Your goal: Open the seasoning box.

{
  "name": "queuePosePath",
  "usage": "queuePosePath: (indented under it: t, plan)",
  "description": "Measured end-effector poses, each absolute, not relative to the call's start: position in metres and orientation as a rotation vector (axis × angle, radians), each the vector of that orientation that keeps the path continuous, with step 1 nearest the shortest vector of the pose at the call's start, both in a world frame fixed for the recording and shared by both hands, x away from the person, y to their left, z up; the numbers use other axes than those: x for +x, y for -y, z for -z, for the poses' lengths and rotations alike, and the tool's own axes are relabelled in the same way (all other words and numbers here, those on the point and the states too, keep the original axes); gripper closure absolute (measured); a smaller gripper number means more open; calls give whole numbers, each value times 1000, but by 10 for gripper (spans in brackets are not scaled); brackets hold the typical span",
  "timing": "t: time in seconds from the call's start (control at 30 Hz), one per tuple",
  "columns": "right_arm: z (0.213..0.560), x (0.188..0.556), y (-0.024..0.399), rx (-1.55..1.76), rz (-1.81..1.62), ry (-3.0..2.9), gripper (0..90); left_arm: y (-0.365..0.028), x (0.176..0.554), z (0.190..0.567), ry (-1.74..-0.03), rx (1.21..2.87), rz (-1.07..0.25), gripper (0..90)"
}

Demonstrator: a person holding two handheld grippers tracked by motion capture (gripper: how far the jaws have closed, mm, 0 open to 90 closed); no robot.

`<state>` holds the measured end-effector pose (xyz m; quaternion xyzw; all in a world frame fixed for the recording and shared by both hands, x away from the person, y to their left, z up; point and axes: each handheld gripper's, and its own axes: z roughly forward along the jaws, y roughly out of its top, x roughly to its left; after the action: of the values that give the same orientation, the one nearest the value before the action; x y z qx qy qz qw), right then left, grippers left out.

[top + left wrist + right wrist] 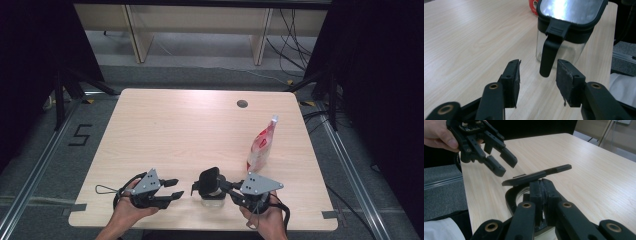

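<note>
Jar (pixel 212 192) near table's (pixel 165 130) front edge, lid (pixel 571 11) raised. Right gripper (pixel 541 192) pressed together on jar's rim. Left gripper (pixel 537 82) spread, holding nothing, lid's latch tab (pixel 549 58) hanging just ahead between its jaws.

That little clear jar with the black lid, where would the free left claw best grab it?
Probably by the black tab hanging down from the lid of the jar. It sticks out toward the left gripper, whose open jaws already flank its tip. Coming level from that side fits; the right gripper holds the opposite rim.
</note>
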<state>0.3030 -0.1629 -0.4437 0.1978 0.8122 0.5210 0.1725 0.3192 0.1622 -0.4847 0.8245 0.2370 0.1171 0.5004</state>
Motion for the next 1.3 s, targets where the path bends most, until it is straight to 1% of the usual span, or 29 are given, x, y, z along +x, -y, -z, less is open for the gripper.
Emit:
queuePosePath:
  t: [0.13, 0.2, 0.27, 0.33, 0.4, 0.43, 0.5, 0.8, 0.83, 1.0, 1.23, 1.3]
  plan:
    - [442, 302, 161, 578, -1476, -2306, 881, -167, 317, 488, -578, 2005, -291, 502]
    - [440, 304, 158, 547, -1475, -2310, 880, -168, 318, 489, -569, 2024, -303, 454]
    - [439, 304, 157, 545, -1479, -2302, 880, -164, 317, 490, -607, 2019, -286, 409]
    - [437, 305, 155, 534, -1478, -2305, 879, -164, 317, 490, -593, 2042, -287, 374]
    - [437, 305, 154, 525, -1478, -2301, 878, -161, 315, 491, -598, 2034, -278, 365]
    - [436, 304, 152, 543, -1478, -2301, 878, -160, 316, 491, -569, 2054, -279, 358]
    - [435, 305, 150, 525, -1486, -2299, 878, -159, 315, 491, -591, 2045, -272, 354]
    - [430, 309, 140, 476, -1477, -2295, 876, -158, 314, 491, -595, 2037, -262, 351]
    - [430, 308, 139, 516, -1482, -2310, 875, -158, 314, 491, -595, 2037, -262, 351]
    - [429, 310, 133, 457, -1468, -2321, 873, -156, 313, 491, -564, 2058, -248, 354]
    - [428, 308, 128, 495, -1469, -2338, 873, -155, 312, 491, -546, 2066, -245, 354]
    - [427, 310, 126, 460, -1464, -2337, 873, -154, 311, 491, -563, 2062, -237, 352]
